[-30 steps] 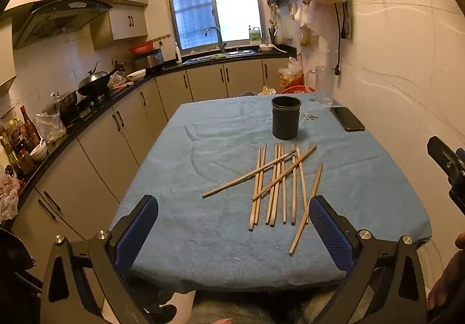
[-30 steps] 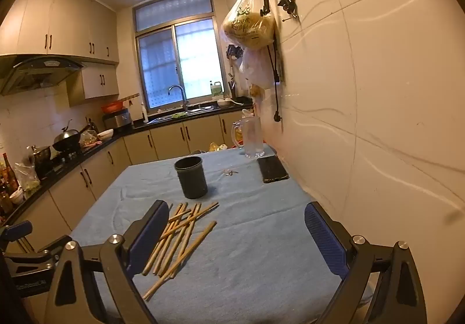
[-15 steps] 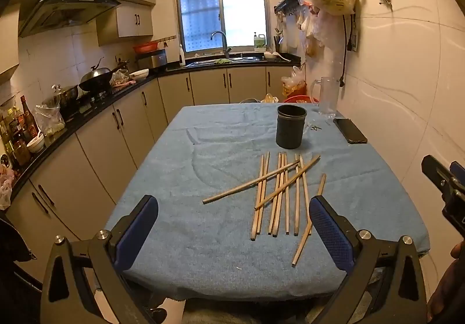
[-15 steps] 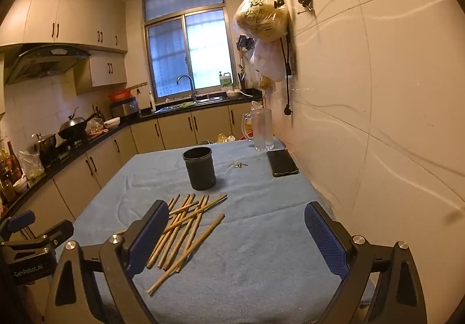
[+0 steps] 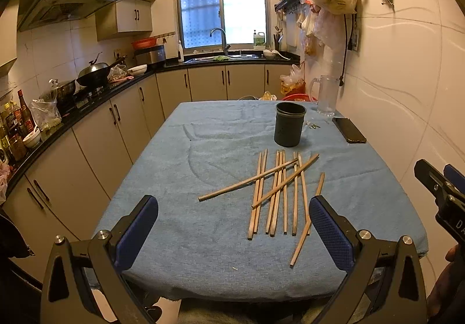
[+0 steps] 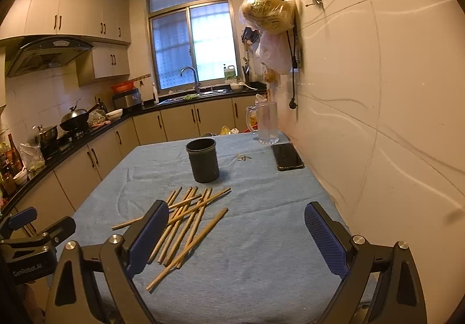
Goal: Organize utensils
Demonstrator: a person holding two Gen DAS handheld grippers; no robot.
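While both my grippers, left and right, hung spread and empty, the chopsticks lay crisscrossed on the cloth near the cup, and I judged them light, stiff, slippery, best pinched mid-shaft.

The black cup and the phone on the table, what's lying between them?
A small bunch of keys lies on the blue cloth between the black cup and the phone, touching neither. The right wrist view shows it best.

Tan chopsticks; blue cloth
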